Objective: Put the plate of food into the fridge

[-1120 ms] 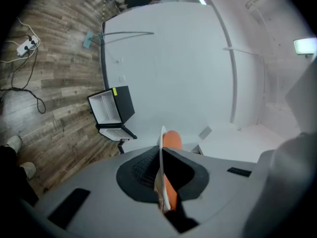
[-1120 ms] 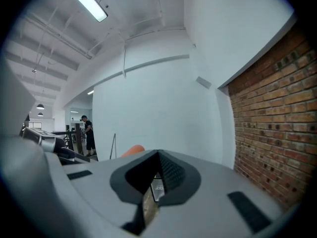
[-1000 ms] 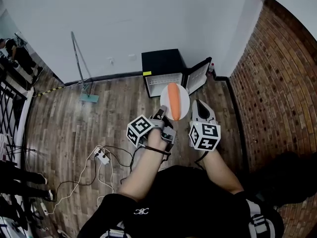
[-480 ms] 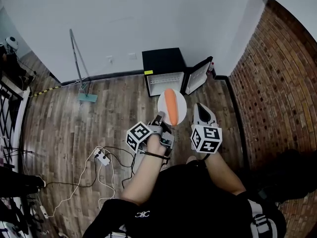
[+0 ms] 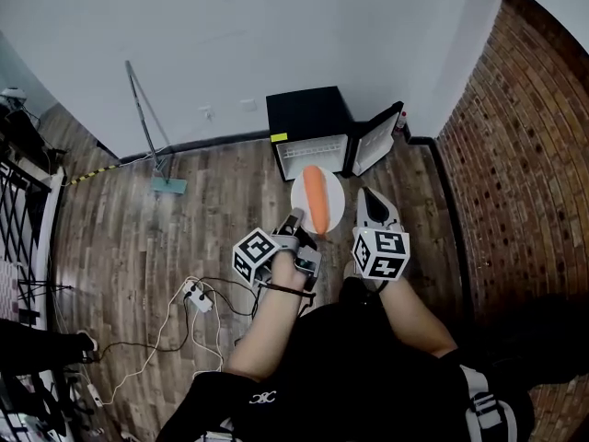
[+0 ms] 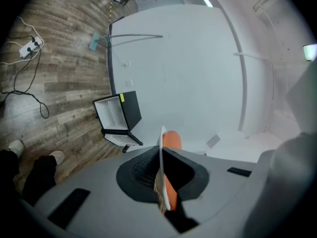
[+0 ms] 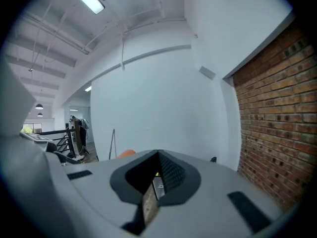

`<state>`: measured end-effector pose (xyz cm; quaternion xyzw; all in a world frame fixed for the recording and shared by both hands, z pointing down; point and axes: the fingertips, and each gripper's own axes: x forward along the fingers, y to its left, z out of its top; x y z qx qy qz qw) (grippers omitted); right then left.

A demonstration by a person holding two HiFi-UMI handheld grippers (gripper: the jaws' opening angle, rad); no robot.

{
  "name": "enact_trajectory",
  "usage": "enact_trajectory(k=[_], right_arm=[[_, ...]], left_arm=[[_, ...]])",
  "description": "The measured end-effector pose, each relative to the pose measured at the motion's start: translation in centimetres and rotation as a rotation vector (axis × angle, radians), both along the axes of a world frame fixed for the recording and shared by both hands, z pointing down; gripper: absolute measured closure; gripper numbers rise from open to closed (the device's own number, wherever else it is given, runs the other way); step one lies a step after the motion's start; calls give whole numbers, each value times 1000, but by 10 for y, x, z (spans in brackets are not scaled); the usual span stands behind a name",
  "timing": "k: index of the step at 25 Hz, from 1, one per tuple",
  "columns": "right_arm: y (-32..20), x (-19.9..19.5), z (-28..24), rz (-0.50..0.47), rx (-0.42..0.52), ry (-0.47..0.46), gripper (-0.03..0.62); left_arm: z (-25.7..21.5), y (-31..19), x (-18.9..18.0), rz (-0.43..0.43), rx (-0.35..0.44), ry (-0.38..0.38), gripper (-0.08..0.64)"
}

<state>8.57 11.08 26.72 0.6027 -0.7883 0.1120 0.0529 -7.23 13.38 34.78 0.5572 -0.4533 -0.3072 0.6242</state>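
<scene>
My left tongs (image 5: 299,219) pinched the near rim of a white plate (image 5: 337,201), its edge clamped between the jaws. A long orange piece of food (image 5: 316,196) lay across the plate. My right tongs (image 5: 371,203), just right of the plate, were pressed together on nothing. Ahead of both tongs and below them, a small black fridge (image 5: 306,118) stood on the wooden floor (image 5: 184,219), its door (image 5: 377,141) open to the right. I judged this the carrying step, with the plate in the air and not yet inside. Next I would need to lower it, kept level so the food did not roll, and slide it onto a shelf.
</scene>
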Motion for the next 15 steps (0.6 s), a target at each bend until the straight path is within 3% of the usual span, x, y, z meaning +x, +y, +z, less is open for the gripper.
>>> enact_trajectory(k=[7,15], right_arm=[[-95,34,-17,-17,32,-30,578],[-188,85,-10,-25,2,-64,578]], left_arm=[[-14,-90,25,-14,22,-27,545],[-21,-172,78,-17,36,-23,544]])
